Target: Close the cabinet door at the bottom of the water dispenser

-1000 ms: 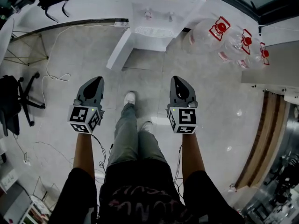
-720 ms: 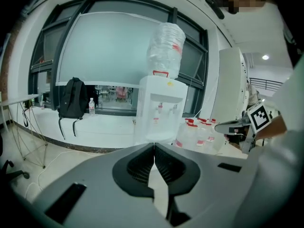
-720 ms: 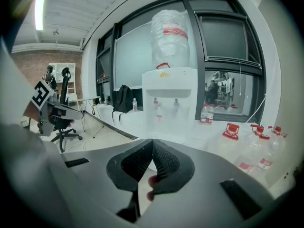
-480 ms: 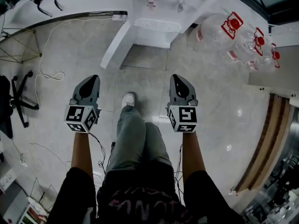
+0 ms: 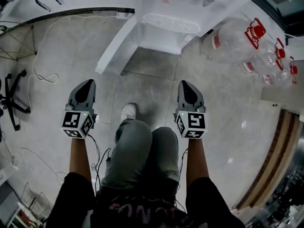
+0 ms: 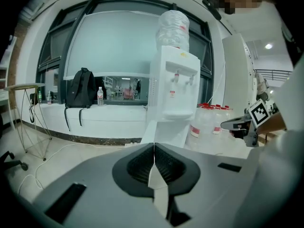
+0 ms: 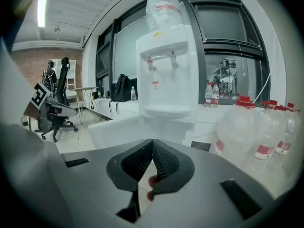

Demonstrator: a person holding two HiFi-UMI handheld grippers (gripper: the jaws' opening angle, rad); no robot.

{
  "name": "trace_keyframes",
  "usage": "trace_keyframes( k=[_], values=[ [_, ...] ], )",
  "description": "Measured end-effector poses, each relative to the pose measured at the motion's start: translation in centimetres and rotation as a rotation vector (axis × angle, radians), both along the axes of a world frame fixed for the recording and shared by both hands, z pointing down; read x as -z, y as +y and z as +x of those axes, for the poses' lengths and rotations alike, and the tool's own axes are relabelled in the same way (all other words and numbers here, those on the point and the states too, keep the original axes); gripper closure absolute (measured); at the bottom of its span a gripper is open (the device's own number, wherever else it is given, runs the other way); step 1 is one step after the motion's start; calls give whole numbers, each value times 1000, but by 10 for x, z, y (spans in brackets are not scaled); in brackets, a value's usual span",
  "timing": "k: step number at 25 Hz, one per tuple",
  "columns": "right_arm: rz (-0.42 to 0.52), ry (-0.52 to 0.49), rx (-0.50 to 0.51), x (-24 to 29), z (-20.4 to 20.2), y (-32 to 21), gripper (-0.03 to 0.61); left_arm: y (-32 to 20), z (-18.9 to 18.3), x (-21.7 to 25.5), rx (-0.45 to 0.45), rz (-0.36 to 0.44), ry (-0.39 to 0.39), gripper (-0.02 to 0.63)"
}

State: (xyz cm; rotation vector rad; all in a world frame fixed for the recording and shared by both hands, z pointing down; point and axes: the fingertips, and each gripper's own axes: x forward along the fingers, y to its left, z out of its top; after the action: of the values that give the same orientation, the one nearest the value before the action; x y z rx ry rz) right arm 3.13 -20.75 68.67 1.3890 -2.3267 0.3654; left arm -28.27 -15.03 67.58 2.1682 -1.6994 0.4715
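Head view: the water dispenser (image 5: 175, 4) was seen at the top of the frame, and its cabinet door (image 5: 116, 46) was found swung wide open, angled out over the floor (image 5: 142, 84) toward the left, with the dark base compartment exposed beside it. The left gripper (image 5: 88, 81) and the right gripper (image 5: 186, 83) were held low on either side of the bent knees (image 5: 147, 141), both aimed at the dispenser and well apart from the door. This low, level-handed posture was judged to be a crouch taken so that the bottom door could be reached. Empty water bottles (image 5: 232, 37) were lying just right of the dispenser, clear of the door's swing.

Left gripper view: the tongs of the left gripper (image 6: 154, 145) were pressed together with nothing between them. The door (image 6: 150, 129) was seen edge-on directly beyond the tips, below the dispenser (image 6: 173, 87), so this gripper was judged the better placed for a push with closed tips. A backpack (image 6: 81, 89) was resting on the window ledge behind.

Right gripper view: the tongs of the right gripper (image 7: 152, 142) were likewise shut at the tips and empty. The door (image 7: 118, 127) was shown as a white panel left of the dispenser (image 7: 166, 70), with its inner face turned toward this side, and the bottles (image 7: 242, 127) were stacked at the right.
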Motion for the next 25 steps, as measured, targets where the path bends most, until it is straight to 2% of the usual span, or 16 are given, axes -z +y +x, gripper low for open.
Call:
trace_keyframes(
  k=[5,9,14,15,17,25],
  values=[
    [29,-13,-22,-50,6,-16,565,-1,-11,-59,18,13,-18,598],
    [54,-11,-8,-90,10,-28,565,-4,-12,-110,-10,6,-68,598],
    [61,14,18,-134,17,-28,565,-12,-22,-155,-29,14,-57,597],
    [58,12,14,-142,21,-28,565,-14,-24,-160,-40,14,-62,584],
    [49,10,5,-157,28,-28,565,-18,-25,-171,-72,10,-69,491],
    [23,32,11,-193,37,-17,565,-35,-28,-190,-221,8,-83,446]
  ],
)
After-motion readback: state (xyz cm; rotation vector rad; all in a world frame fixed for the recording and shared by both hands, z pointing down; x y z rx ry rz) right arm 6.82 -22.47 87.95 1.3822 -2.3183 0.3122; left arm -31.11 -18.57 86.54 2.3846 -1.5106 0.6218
